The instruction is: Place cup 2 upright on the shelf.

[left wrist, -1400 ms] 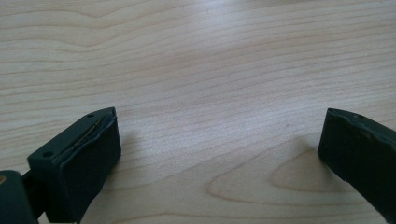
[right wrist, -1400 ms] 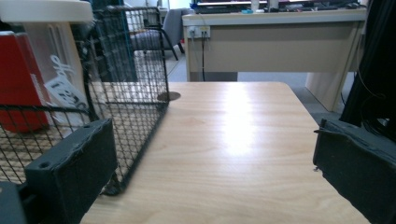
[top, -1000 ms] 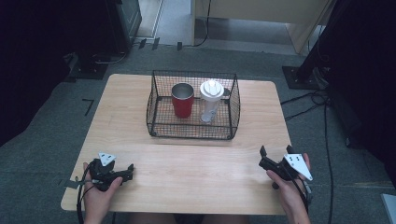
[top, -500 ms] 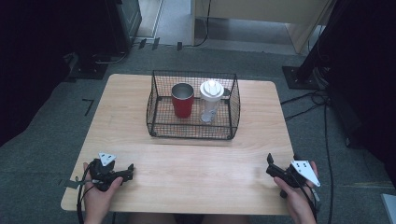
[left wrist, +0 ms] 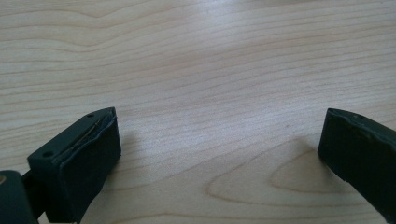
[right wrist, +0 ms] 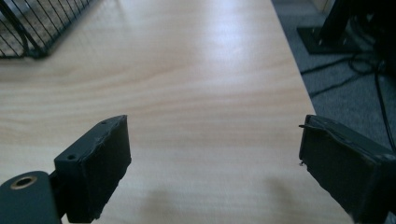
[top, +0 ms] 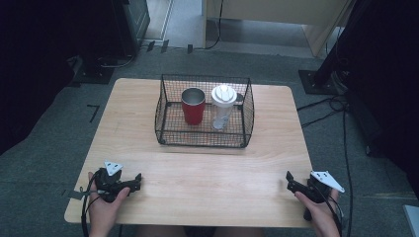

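Holding both near the table's (top: 148,103) front edge, I kept left gripper (top: 136,180) jaws spread, empty | right gripper (top: 290,180) jaws spread, empty | red cup (top: 193,105) and white-lidded bottle (top: 223,106) stood side by side in wire basket (top: 163,106)

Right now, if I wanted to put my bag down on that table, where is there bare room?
The wide strip of wood between the wire basket and the two grippers is bare, as are the margins left and right of the basket. The near corners are taken by the left gripper and right gripper. The basket is crowded, holding a red cup and a white-lidded bottle.
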### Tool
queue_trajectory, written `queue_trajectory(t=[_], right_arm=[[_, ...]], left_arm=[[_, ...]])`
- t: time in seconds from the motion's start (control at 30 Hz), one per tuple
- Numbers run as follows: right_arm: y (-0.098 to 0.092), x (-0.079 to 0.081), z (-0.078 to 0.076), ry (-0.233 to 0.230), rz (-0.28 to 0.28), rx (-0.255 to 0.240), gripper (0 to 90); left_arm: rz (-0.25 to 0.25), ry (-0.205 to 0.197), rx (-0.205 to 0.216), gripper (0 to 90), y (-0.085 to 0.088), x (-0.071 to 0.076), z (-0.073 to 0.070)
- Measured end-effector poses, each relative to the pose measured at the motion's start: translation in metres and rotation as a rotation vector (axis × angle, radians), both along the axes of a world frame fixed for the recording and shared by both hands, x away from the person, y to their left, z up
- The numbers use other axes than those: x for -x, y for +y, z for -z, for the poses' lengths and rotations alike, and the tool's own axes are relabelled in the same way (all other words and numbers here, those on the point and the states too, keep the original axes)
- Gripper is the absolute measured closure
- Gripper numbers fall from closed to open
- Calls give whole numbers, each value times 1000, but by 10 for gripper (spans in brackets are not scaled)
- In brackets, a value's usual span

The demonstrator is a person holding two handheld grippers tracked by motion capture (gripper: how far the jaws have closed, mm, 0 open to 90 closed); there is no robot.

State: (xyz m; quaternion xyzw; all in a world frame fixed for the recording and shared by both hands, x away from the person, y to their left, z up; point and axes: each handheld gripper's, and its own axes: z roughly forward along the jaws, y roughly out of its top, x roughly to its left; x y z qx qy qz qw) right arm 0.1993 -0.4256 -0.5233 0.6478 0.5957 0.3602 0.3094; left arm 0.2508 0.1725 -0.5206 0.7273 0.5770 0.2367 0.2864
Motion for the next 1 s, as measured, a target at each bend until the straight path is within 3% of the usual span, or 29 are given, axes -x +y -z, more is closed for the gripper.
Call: queue_trajectory(t=[0.1, 0.23, 0.43, 0.73, 1.0], right_arm=[[-2, 0, 2, 78, -14, 3, 84], [-3, 0, 4, 158, -41, 45, 80], [-4, 0, 5, 167, -61, 70, 77], [-5, 0, 5, 165, -51, 70, 77], [-5, 1, 5, 167, -32, 69, 77]], left_arm=[[0, 0, 0, 0, 0, 0, 0], [0, 0, 0, 0, 0, 0, 0], [0, 0, 0, 0, 0, 0, 0], [-2, 0, 1, 0, 0, 0, 0], [-76, -1, 3, 0, -11, 0, 0]])
